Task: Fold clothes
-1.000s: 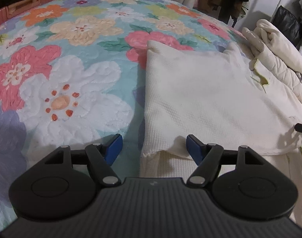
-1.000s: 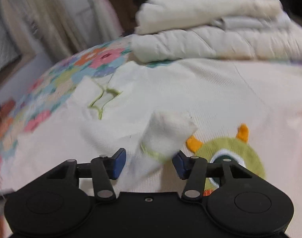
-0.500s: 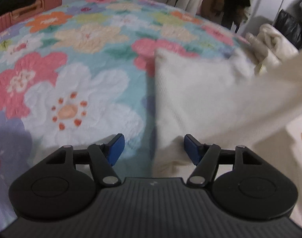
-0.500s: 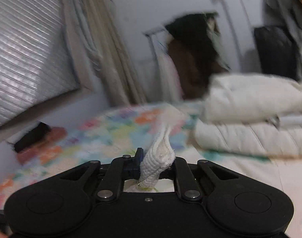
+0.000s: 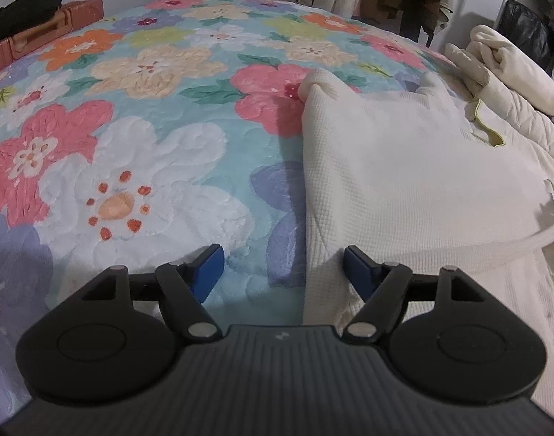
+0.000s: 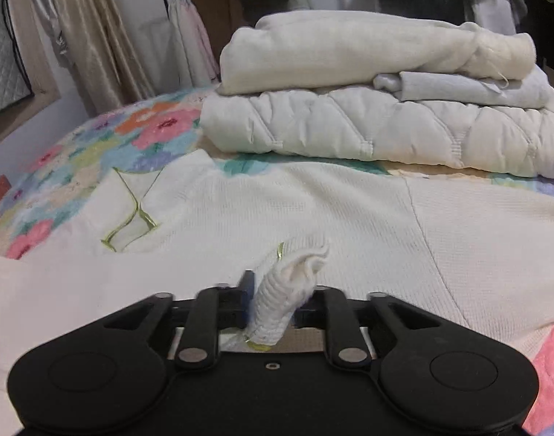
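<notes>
A cream waffle-knit garment (image 5: 404, 167) with lime-green trim lies on the floral bedspread (image 5: 139, 145); it also fills the right wrist view (image 6: 313, 210). My left gripper (image 5: 284, 269) is open, low over the garment's left folded edge, which lies between its blue pads, with nothing held. My right gripper (image 6: 277, 305) is shut on a bunched cuff (image 6: 288, 283) of the garment, held just above the cloth.
A stack of folded cream and pale quilted clothes (image 6: 378, 94) sits at the bed's far side, also in the left wrist view (image 5: 509, 72). Hanging clothes and curtains (image 6: 95, 36) stand behind. An orange case (image 5: 40, 40) lies at far left.
My right gripper closed on the cuff, swung it up high, then brought it back down over the garment. The sleeve panel lifted and settled. My left gripper stayed open, shifting slightly left.
</notes>
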The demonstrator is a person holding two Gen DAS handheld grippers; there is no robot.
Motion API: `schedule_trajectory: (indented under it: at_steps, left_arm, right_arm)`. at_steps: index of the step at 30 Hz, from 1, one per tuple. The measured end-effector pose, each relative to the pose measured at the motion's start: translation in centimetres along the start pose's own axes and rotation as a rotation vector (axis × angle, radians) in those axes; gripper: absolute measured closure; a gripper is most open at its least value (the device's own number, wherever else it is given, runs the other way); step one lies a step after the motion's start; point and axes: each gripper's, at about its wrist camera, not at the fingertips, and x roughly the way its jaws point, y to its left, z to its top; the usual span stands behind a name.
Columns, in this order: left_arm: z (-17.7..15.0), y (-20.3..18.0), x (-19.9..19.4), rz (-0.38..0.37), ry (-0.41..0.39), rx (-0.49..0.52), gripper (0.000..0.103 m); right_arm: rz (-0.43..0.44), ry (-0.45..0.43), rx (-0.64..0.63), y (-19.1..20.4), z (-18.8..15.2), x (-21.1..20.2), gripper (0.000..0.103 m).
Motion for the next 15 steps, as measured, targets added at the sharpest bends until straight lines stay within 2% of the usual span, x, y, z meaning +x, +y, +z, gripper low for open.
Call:
schedule_trajectory:
  at_steps: [3, 7, 11, 13, 15]
  left_arm:
    - [0.0, -0.1, -0.1, 0.002, -0.002, 0.003, 0.03]
    - [0.5, 0.7, -0.8, -0.045, -0.002, -0.056, 0.033]
    - [0.6, 0.8, -2.3, -0.121, 0.001, -0.096, 0.033]
    - [0.3, -0.3, -3.2, -0.141, -0.011, -0.055, 0.033]
    - [0.0, -1.8, -4.1, -0.156, -0.032, 0.003, 0.033]
  right_arm:
    - [-0.144, 0.027, -0.043, -1.0, -0.3, 0.3, 0.069]
    - [-0.262, 0.016, 0.033, -3.4, -0.9, -1.7, 0.066]
    - [-0.15, 0.013, 0.15, -5.2, -2.1, -4.1, 0.064]
    - [-0.095, 0.019, 0.178, -5.5, -3.1, -5.1, 0.059]
    - [-0.048, 0.033, 0.202, -5.9, -4.1, -5.7, 0.059]
